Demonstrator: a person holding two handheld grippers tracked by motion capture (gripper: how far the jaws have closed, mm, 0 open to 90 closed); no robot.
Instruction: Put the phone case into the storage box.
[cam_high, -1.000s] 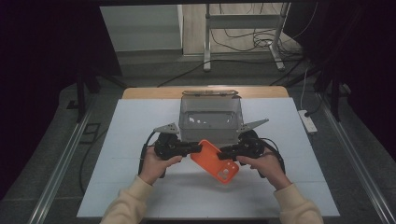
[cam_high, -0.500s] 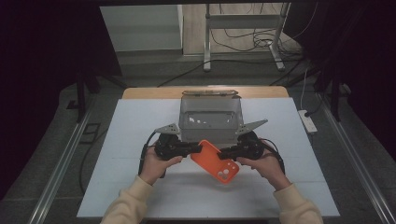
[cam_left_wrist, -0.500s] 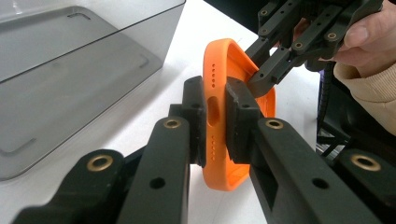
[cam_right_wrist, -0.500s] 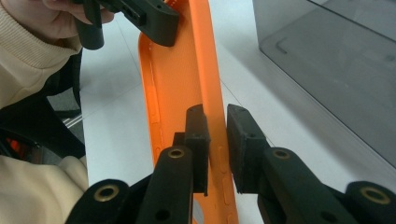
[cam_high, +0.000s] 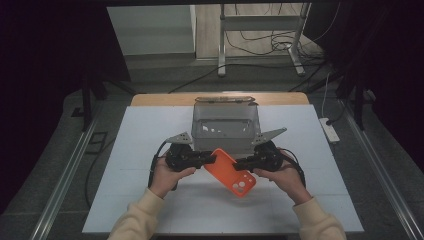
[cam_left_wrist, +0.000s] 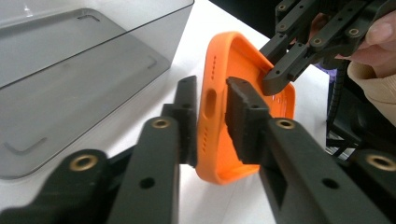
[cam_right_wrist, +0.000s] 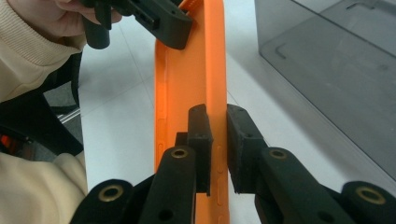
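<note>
1. The left tool (cam_high: 209, 159) has an orange phone case (cam_high: 231, 171) between its jaws at the case's upper left end; in the left gripper view (cam_left_wrist: 211, 122) the left jaw lies against the case's outer wall while the right jaw stands a little off the inside of the rim, with a gap showing. These jaws have just been opening, with the case between them.
2. The right tool (cam_high: 240, 163) pinches the case's long side wall; in the right gripper view (cam_right_wrist: 217, 140) both pads sit narrow on the orange wall (cam_right_wrist: 201, 79), one on either side.
3. The phone case is lifted off the white tabletop (cam_high: 150, 130) and spans slantwise between the two tools, its camera cut-out end down toward the person.
4. A smoky, clear plastic box (cam_high: 225, 127) stands on the tabletop just beyond both tools, close behind the case.
5. In the left gripper view the box (cam_left_wrist: 79, 70) lies to the left of the jaws; in the right gripper view it (cam_right_wrist: 336, 60) lies to their right.
6. Cream sleeves (cam_high: 145, 215) cover the person's forearms behind the tools.
</note>
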